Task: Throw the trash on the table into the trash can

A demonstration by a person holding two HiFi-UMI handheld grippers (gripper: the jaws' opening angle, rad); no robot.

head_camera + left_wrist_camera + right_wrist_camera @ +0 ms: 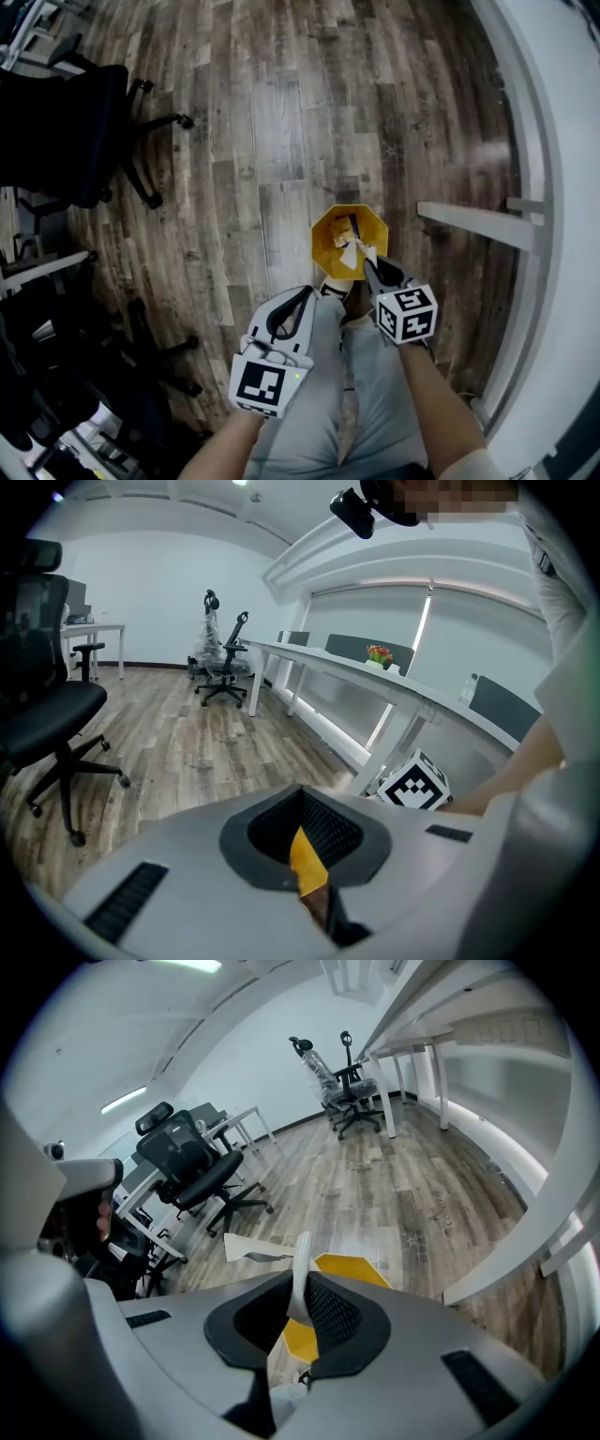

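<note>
Clenched on a crumpled white paper scrap [299, 1265], the right gripper [369, 263] hangs over the yellow octagonal trash can's [324, 227] rim. Released off-centre, the scrap could miss. The left gripper [304, 293] is clenched empty.

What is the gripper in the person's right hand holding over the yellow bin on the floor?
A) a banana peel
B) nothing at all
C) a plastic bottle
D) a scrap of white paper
D: the right gripper has its jaws closed on a scrap of white paper, which the head view shows over the open yellow trash can.
</note>
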